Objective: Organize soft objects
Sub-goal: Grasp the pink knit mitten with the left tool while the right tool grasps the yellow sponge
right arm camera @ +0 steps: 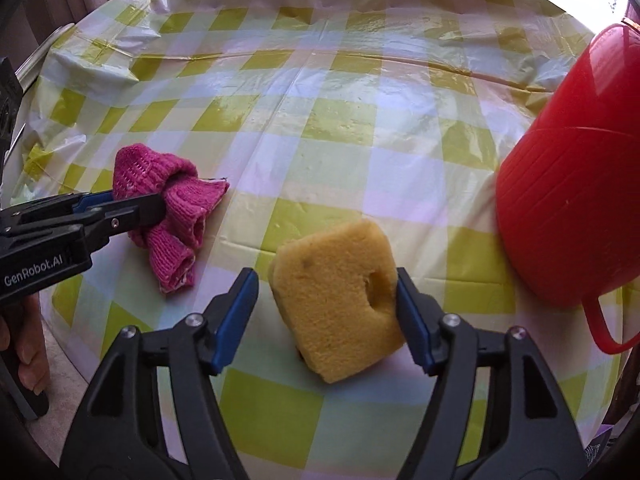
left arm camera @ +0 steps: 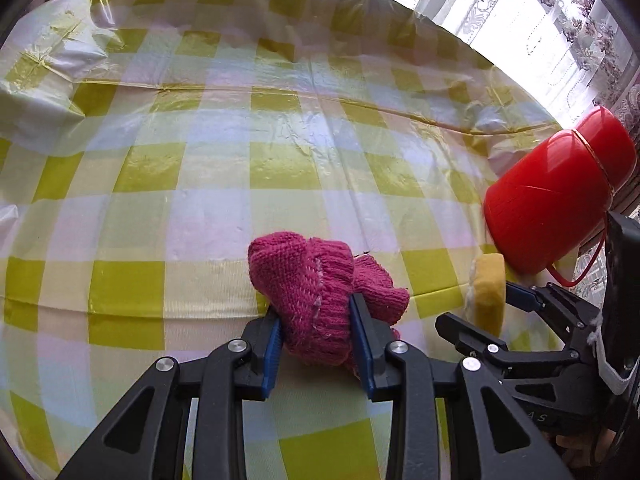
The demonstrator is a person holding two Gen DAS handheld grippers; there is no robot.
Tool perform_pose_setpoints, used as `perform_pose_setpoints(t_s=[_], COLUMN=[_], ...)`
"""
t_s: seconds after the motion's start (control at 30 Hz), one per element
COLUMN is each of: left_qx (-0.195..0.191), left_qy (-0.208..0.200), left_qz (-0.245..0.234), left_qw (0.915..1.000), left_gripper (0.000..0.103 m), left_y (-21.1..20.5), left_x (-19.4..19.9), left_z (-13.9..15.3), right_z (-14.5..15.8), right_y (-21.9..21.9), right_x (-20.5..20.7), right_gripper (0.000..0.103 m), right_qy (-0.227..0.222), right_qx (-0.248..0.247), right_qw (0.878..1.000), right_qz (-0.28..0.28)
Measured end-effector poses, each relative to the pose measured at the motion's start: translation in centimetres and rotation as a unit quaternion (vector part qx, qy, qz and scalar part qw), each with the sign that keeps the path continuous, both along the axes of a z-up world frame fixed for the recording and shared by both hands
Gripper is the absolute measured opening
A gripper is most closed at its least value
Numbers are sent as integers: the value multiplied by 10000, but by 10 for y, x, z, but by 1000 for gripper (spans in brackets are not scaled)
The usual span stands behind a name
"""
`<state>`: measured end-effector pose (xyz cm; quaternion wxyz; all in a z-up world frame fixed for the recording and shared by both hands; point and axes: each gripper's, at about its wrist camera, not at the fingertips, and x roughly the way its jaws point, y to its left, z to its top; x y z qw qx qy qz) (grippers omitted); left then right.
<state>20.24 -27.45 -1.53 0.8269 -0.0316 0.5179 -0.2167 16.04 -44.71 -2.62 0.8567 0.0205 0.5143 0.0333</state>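
My left gripper is shut on a pink knitted glove just above the checked tablecloth; it also shows from the side in the right wrist view, with the glove bunched around its tips. A yellow sponge with a round hole lies between the fingers of my right gripper. The jaws stand wide; the right pad touches the sponge, the left pad is apart from it. The sponge and right gripper show at the right of the left wrist view.
A red plastic bucket with a thin handle stands tilted at the right, close to the sponge; it also shows in the left wrist view. The yellow-and-white checked plastic tablecloth covers the round table. Lace curtains hang behind.
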Motion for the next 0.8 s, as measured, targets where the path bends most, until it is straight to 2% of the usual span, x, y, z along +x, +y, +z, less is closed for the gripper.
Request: perform_pose_setpoints(t_s=[0.2,0.33,0.4,0.47,0.67,0.8], left_qx=[-65,-5,7,26,147,90], left_qy=[26,-28,-49,-68,-49,-36], left_qz=[218,342,377,393,462,511], left_qw=[9997,9994,9993,9992,9988,9986], left_gripper=[38,56,57,62,63,63], left_y=[9,12,12,13,13,15], left_x=[-6,-9,-10,-11,-12,-13], left_z=[3,6,8,9,7,7], right_z=[-6,-5,-5,-2,-3,0], right_y=[-9,-18,-22,-25,-28,-19], right_x=[-3,-7,-12,-16,-16,-10], right_gripper=[82,85,85,86,87,87], right_qy=[-20,21,42,2,-42,-165], right_qx=[194,487,593,656,665,390], right_qw=[9997,9986,9981,9977,9975,9991], right_qz=[-167,-193,-177,-149,-228,-98])
